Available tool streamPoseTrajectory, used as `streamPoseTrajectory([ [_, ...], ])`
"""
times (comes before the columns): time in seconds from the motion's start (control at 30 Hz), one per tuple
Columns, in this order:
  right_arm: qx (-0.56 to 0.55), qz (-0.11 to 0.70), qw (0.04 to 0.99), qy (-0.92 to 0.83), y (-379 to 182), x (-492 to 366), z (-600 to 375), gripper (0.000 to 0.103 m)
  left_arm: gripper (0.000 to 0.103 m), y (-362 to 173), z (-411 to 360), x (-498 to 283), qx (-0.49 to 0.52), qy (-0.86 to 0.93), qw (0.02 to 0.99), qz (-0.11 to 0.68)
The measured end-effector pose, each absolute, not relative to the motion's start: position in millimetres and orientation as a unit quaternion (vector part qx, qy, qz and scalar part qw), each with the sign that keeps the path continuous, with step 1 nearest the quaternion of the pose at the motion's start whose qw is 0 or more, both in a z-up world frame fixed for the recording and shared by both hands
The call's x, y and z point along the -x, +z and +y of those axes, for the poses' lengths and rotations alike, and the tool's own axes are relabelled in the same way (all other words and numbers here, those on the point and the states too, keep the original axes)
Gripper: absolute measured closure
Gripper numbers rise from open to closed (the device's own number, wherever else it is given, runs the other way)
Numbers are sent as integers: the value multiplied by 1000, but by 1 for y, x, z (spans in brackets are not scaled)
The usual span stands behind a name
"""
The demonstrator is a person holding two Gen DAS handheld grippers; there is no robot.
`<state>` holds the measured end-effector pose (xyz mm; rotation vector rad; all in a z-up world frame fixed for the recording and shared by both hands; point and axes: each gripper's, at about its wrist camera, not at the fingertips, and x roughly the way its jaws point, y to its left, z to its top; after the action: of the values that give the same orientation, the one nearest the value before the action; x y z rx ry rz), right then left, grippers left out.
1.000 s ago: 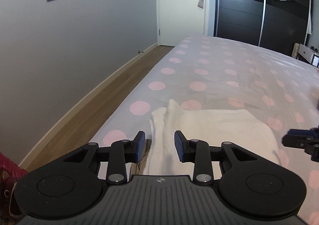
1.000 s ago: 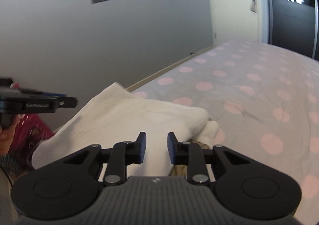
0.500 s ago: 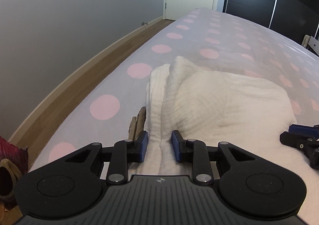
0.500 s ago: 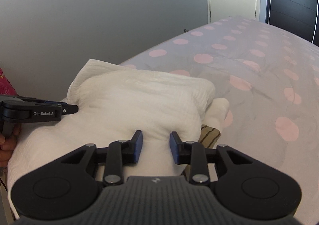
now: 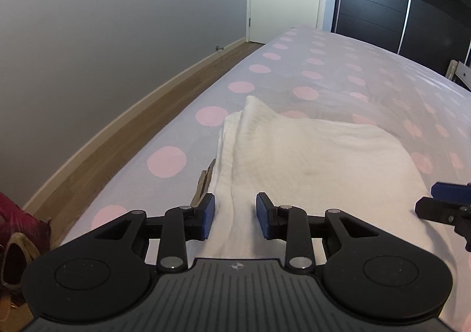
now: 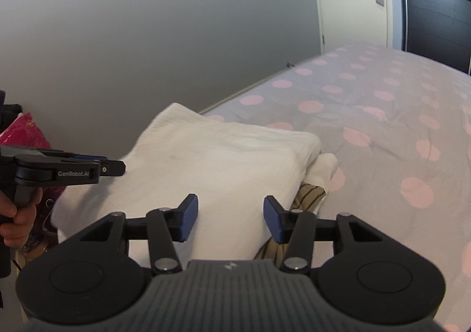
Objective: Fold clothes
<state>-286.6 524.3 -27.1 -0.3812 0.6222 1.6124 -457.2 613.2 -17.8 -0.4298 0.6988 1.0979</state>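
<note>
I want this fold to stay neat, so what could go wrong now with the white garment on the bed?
The white garment lies near the bed's edge, so a nudge might slide it off. The right gripper is opening over the cloth; the puffy top layer could spring up. The left gripper straddles a ridge of fabric, and pulling away may drag it. The striped cloth underneath could shift too.

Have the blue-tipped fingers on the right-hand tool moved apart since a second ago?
Yes. The right gripper is opening: its fingers now stand wider over the folded white cloth.
</note>
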Motion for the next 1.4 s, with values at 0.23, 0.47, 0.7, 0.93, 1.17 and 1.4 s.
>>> streamPoseTrajectory([
  [0.23,206,265,633,697,-53,309,509,51,61,-39,591,455,197,509,756,363],
  [0.47,205,279,644,683,-41,306,506,50,60,-34,585,445,199,526,738,374],
  [0.7,184,268,665,672,6,285,462,47,57,16,539,441,189,536,751,338],
  [0.93,180,247,684,662,54,273,414,42,48,83,481,410,131,537,768,324],
  [1.17,169,229,691,665,90,272,368,28,37,116,422,389,117,552,772,294],
  [1.4,188,189,699,664,93,296,327,20,28,104,374,391,132,585,755,264],
])
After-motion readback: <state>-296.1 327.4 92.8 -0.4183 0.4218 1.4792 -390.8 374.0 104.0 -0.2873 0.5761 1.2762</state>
